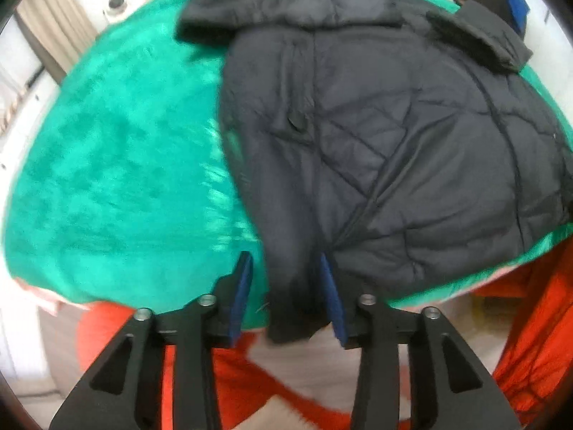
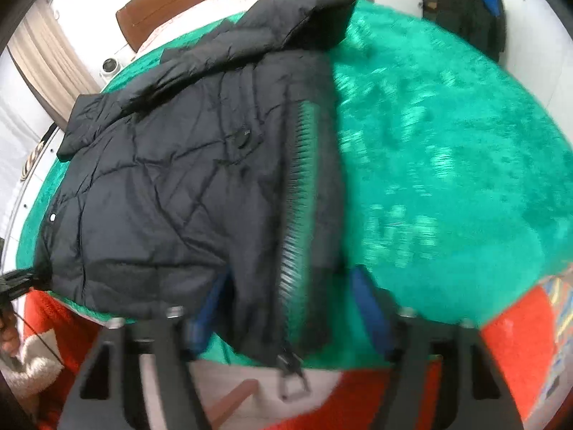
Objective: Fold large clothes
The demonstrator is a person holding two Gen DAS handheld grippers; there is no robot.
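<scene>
A black quilted jacket (image 1: 376, 125) lies spread on a green plush blanket (image 1: 125, 161), hood toward the far side. In the left wrist view its near hem corner hangs over the blanket's edge between the blue pads of my left gripper (image 1: 286, 286). The right pad touches the cloth, while green shows between the cloth and the left pad. In the right wrist view the jacket (image 2: 161, 179) fills the left half of the blanket (image 2: 447, 143). Its zipper (image 2: 299, 197) runs down between the wide-apart pads of my right gripper (image 2: 290, 301), which do not press it.
Orange fabric (image 1: 530, 322) shows below the blanket's near edge in both views. A curtain (image 2: 46, 64) and a wooden headboard (image 2: 172, 3) stand at the far left. Dark and blue clothes (image 2: 472, 3) hang at the far right. Bare green blanket lies beside the jacket.
</scene>
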